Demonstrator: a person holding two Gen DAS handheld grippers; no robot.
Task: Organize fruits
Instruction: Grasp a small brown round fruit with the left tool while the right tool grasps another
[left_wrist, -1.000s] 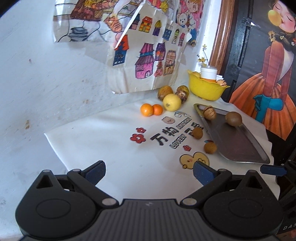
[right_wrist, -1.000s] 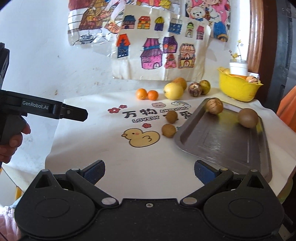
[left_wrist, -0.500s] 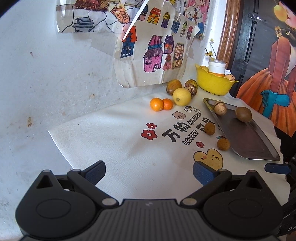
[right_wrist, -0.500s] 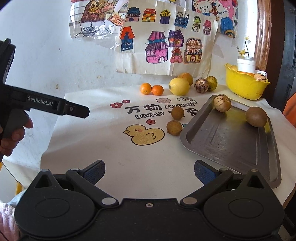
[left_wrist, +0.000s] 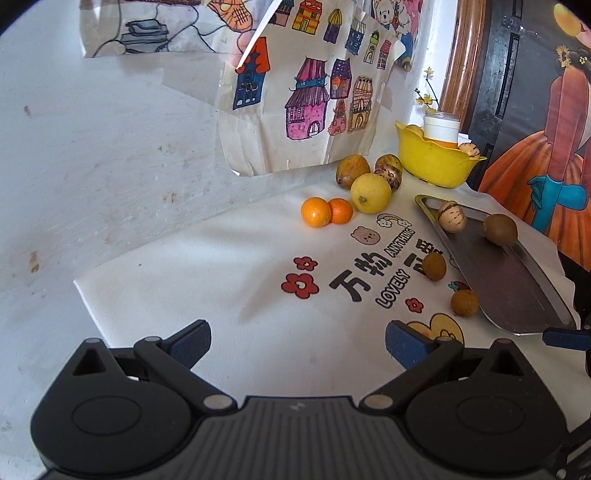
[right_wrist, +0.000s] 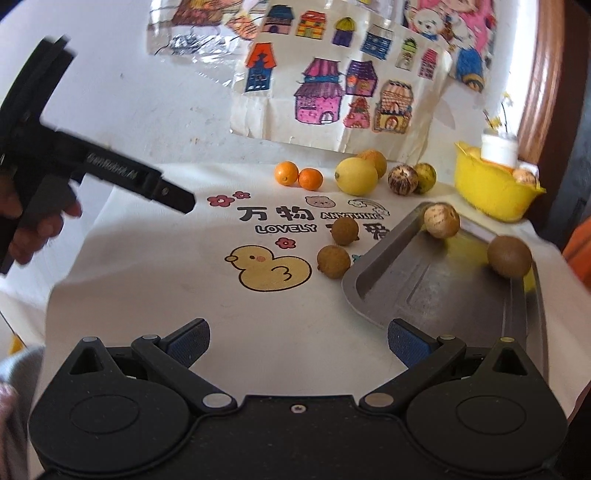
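Two small oranges (left_wrist: 316, 212) lie by a yellow lemon (left_wrist: 370, 188), with several brown and green fruits behind them near the wall. Two brown longans (left_wrist: 434, 266) (left_wrist: 464, 302) rest on the white printed cloth beside a metal tray (left_wrist: 517, 288). The tray holds a pale striped fruit (right_wrist: 441, 220) and a kiwi (right_wrist: 509, 256). My left gripper (left_wrist: 297, 343) hovers open over the cloth, well short of the oranges. My right gripper (right_wrist: 298, 343) is open and empty above the cloth's near edge, its right finger over the tray's near corner.
A yellow bowl (left_wrist: 436, 162) with a white jar and fruit stands at the back right. Drawings hang on the white wall behind. In the right wrist view a hand (right_wrist: 33, 229) holds the left gripper (right_wrist: 183, 201) above the cloth's left side.
Both grippers have moved forward toward the fruit, which now looks closer. In the right wrist view the left gripper has swung further over the cloth and tilted down. No fruit moved.
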